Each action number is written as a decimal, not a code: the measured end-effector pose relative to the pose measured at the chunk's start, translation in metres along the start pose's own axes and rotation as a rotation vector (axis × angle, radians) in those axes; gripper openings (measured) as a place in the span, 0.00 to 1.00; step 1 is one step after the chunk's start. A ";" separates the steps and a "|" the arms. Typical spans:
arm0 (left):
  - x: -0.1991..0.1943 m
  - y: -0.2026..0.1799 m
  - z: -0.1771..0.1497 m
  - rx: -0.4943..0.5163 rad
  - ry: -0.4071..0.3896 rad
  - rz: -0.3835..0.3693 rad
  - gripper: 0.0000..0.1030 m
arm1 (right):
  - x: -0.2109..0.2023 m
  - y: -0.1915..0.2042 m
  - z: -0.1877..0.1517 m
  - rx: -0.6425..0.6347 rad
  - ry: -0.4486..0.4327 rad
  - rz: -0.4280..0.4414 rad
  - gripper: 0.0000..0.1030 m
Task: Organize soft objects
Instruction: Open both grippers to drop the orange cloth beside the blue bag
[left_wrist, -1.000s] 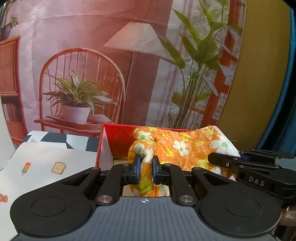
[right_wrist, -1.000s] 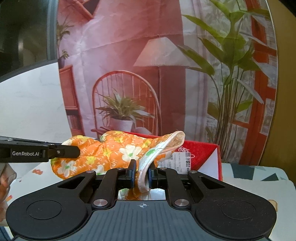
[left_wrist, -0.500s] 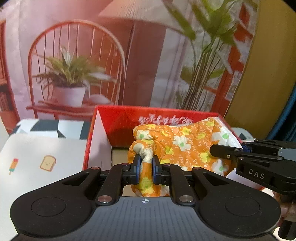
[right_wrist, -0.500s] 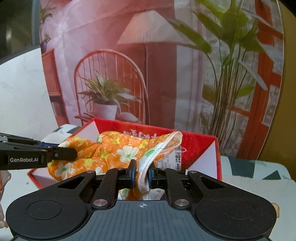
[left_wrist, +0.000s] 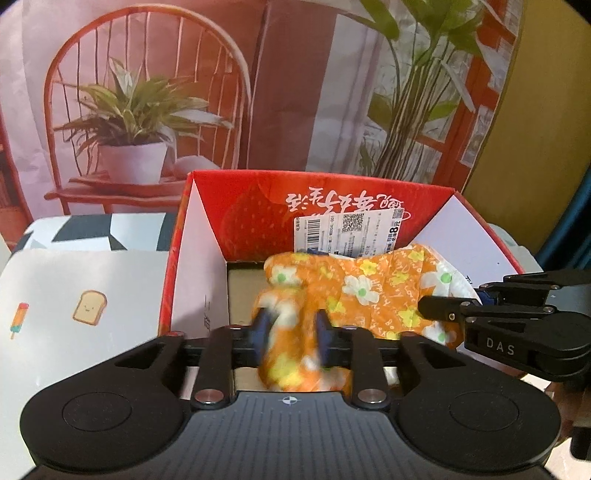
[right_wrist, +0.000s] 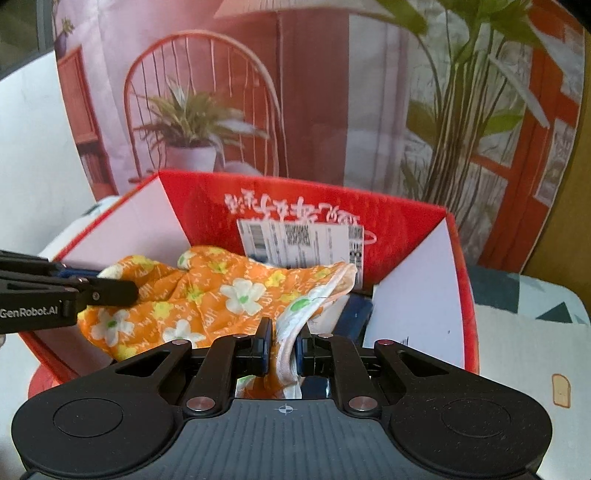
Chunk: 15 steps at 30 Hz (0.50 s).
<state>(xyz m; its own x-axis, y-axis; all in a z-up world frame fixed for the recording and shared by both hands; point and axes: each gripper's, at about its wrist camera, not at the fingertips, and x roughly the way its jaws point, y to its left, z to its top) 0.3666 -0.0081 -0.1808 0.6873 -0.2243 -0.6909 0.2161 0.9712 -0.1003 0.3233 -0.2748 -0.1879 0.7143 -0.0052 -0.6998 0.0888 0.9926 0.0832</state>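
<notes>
Lowered cloth (left_wrist: 354, 291) crosswise in box (left_wrist: 195, 236)

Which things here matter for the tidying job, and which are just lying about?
In play: floral cloth; red box; left gripper, opening around cloth; right gripper, shut on cloth hem.
Lying about: toast-print mat; backdrop; label.

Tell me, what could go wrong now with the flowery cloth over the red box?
1. The left hand-held gripper is opening around the orange flowery cloth while the right hand-held gripper pinches its white edge. The cloth may swing and bunch up unevenly.
2. One end hangs near the red box's front rim, so it might drape over the edge rather than land inside.
3. The cloth could snag on the left pads.
</notes>
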 end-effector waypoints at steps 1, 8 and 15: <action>-0.002 0.000 0.000 0.005 -0.009 0.000 0.43 | 0.001 -0.001 0.000 -0.007 0.012 0.001 0.11; -0.008 -0.001 0.002 -0.001 -0.033 -0.006 0.45 | 0.003 -0.007 -0.003 -0.008 0.069 -0.012 0.11; -0.011 -0.002 0.000 0.005 -0.033 0.001 0.45 | 0.010 0.011 -0.005 -0.003 0.110 0.041 0.11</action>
<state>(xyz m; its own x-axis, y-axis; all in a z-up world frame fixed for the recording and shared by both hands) 0.3588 -0.0075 -0.1734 0.7100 -0.2259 -0.6670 0.2189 0.9710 -0.0958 0.3279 -0.2632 -0.1969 0.6367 0.0487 -0.7696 0.0587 0.9920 0.1114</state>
